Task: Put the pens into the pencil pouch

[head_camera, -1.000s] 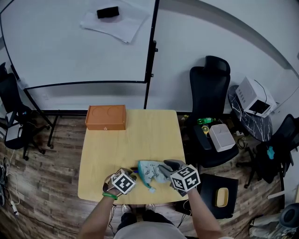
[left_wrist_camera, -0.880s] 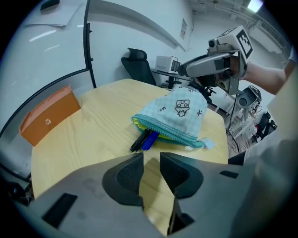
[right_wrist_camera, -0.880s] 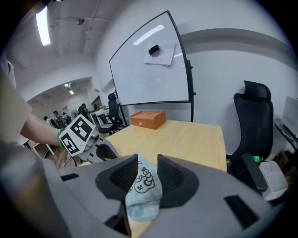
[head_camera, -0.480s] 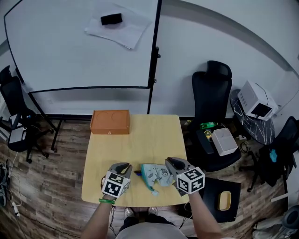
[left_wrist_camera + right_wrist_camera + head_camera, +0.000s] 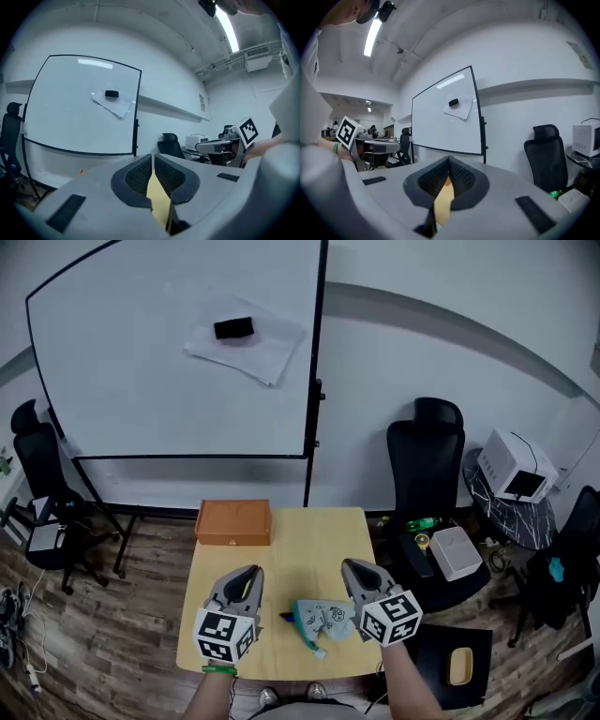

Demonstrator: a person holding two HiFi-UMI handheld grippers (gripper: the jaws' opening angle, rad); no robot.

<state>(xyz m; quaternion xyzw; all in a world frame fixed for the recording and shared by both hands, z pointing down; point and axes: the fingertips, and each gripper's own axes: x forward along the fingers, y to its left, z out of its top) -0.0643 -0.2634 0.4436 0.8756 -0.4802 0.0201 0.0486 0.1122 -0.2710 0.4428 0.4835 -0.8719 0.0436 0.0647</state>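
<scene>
Pencil pouch (image 5: pixel 325 619) sits crumpled at the table's (image 5: pixel 300 549) near edge: pale teal with small prints, and a dark pen (image 5: pixel 284 617) pokes out on its left. Left gripper (image 5: pixel 246 574) hangs just left of it, its jaws just closed together on nothing. Right gripper (image 5: pixel 352 567) is on the pouch's right, jaws also together and empty. An orange box (image 5: pixel 233 523) hugs the far-left edge, with bare wood between it and the pouch. A black chair (image 5: pixel 427 460) crowds the right side.

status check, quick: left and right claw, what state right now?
Left claw: closed, has just shut, nothing between its jaws.
Right claw: closed, holding nothing.
</scene>
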